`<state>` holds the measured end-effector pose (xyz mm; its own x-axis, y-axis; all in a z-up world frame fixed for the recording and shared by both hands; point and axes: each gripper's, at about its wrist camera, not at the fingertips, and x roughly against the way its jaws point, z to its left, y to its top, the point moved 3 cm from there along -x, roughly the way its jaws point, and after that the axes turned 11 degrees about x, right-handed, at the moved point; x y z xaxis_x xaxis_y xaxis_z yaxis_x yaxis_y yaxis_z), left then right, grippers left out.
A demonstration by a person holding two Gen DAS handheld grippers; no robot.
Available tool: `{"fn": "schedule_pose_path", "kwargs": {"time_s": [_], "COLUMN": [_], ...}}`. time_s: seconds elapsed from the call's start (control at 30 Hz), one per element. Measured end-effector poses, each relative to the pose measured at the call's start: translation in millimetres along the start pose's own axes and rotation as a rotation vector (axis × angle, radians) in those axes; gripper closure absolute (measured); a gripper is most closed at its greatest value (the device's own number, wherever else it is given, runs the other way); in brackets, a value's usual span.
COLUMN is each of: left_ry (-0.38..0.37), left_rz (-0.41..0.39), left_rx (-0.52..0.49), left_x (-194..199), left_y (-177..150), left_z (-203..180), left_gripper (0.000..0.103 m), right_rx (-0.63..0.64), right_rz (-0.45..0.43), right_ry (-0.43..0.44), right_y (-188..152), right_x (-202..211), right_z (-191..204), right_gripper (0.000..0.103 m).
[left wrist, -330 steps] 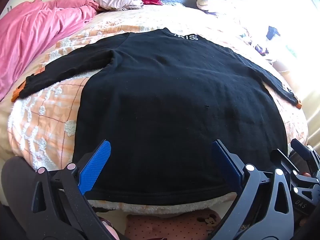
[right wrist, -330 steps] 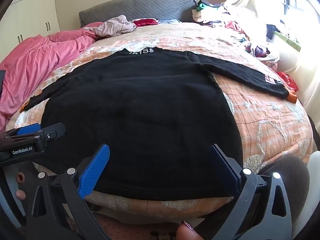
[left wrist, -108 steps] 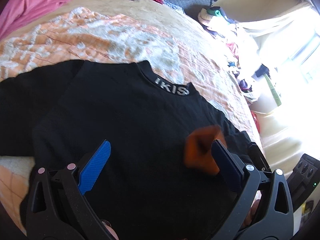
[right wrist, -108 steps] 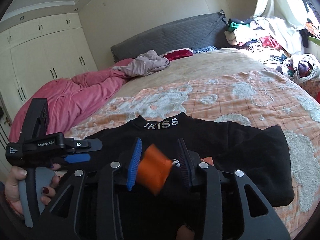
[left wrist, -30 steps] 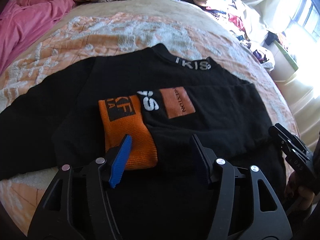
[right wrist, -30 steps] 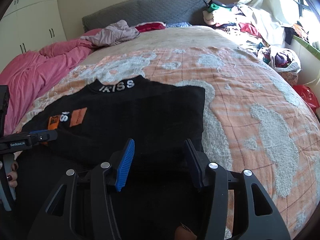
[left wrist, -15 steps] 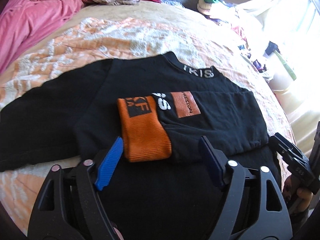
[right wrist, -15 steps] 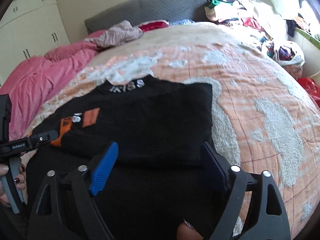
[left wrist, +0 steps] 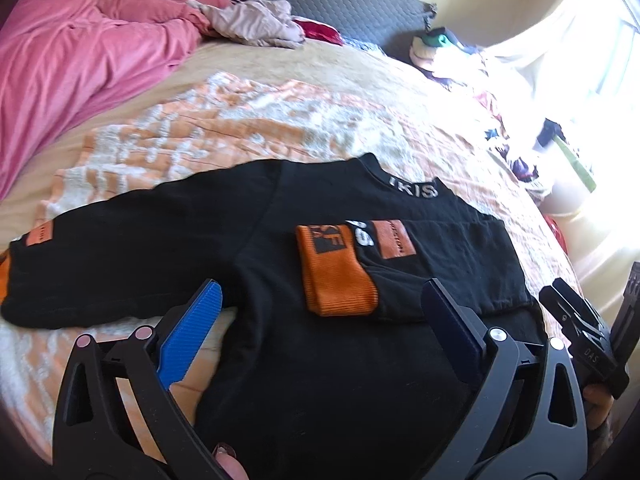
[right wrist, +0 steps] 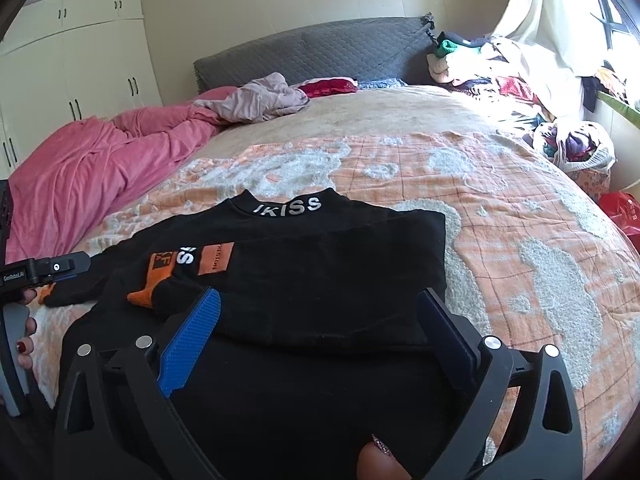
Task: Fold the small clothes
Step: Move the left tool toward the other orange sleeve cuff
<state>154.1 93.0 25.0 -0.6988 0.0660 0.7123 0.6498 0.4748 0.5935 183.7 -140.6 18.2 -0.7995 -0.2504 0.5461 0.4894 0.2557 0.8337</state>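
Both grippers hung spread wide over the near hem of a black sweatshirt [left wrist: 320,360], grasping nothing. That garment lay flat on the bed [right wrist: 520,208], on a peach-and-white tufted bedspread [left wrist: 240,128], with its collar pointing toward the grey headboard [right wrist: 320,48] and white lettering along the neckband.

One sleeve [left wrist: 440,264] was folded inward across the chest; its orange cuff [left wrist: 336,276] rested near the middle of the body, beside an orange patch and white print. The other sleeve [left wrist: 120,256] lay stretched outward over the bedspread, with an orange patch near its end and, at the picture's edge, what looked like its orange cuff, though the fisheye cut most of it off.

From the left wrist view, the left gripper [left wrist: 324,320] framed the folded cuff between its blue pad and its dark pad, apart from the cloth as far as could be judged. At the right edge of that view the right gripper [left wrist: 576,320] showed only in part. From the right wrist view, the right gripper [right wrist: 320,320] sat over the folded sleeve side of the garment, and the left gripper [right wrist: 60,266] appeared at the left edge near the outstretched sleeve.

A pink blanket [right wrist: 88,160] lay bunched along the far left of the bed, a crumpled pale garment [right wrist: 264,98] near the headboard, and a heap of clothes [right wrist: 500,68] by the window.
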Motion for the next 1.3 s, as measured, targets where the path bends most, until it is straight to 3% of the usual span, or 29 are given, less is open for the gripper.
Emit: {"fn": "schedule_pose_path", "kwargs": {"time_s": [0.7, 1.3], "left_ry": [0.111, 0.197], "left_rz": [-0.097, -0.141], "left_rx": [0.213, 0.385], "left_x": [39.2, 72.5], "left_y": [9.6, 0.4], "left_z": [100.1, 177.6], "left_gripper": [0.01, 0.01], "right_rx": [0.178, 0.264], "right_rz": [-0.031, 0.021], "right_ry": [0.025, 0.152], "right_y": [17.0, 36.6], "right_x": [0.2, -12.6], "right_z": [78.7, 167.5], "right_gripper": [0.005, 0.005]}}
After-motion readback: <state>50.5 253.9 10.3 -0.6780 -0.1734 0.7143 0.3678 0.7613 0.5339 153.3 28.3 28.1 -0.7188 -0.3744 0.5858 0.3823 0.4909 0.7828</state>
